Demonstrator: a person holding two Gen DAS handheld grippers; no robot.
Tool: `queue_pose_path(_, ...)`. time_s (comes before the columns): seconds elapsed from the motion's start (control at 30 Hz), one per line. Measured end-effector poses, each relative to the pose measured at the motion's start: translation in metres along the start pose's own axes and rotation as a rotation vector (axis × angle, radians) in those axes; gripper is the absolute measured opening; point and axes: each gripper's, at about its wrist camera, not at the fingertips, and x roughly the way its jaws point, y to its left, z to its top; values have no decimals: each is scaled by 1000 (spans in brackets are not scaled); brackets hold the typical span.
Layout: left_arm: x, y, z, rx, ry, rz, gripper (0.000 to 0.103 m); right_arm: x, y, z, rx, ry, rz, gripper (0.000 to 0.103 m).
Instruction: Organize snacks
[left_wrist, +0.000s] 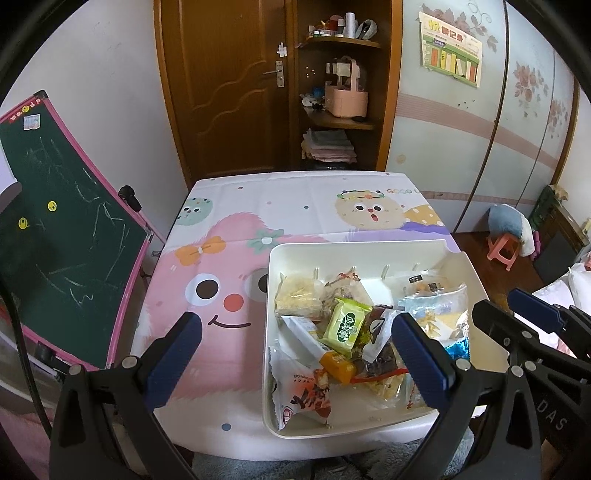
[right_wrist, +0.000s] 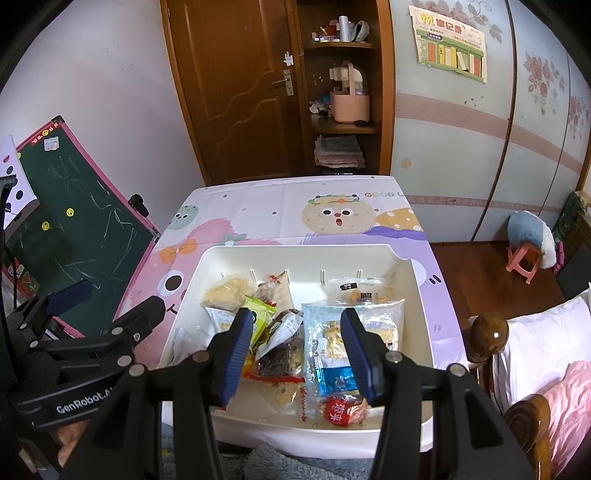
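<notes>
Both tongs (left_wrist: 295, 354) (right_wrist: 295, 347) gape empty above the snack bin (right_wrist: 410, 269); only the right view shows a bedpost (right_wrist: 487, 332).

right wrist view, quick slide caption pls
Open right gripper hovering over a white plastic bin of mixed wrapped snacks.

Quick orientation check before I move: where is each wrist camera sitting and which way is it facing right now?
Left wrist: on the left tool, angled down at the table's left side and the white bin of snacks; its open fingers show, with the right tool at the right edge.
Right wrist: on the right tool, angled down over the bin; its parted fingers show, left tool at left.
Shared: bin, green snack pack, door, chalkboard.
</notes>
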Motion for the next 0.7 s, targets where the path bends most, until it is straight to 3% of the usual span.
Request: queue_pose_path(0.7, 2, 3, -1, -2, 5, 5, 102, 5, 4, -5, 4, 14, -1, 50)
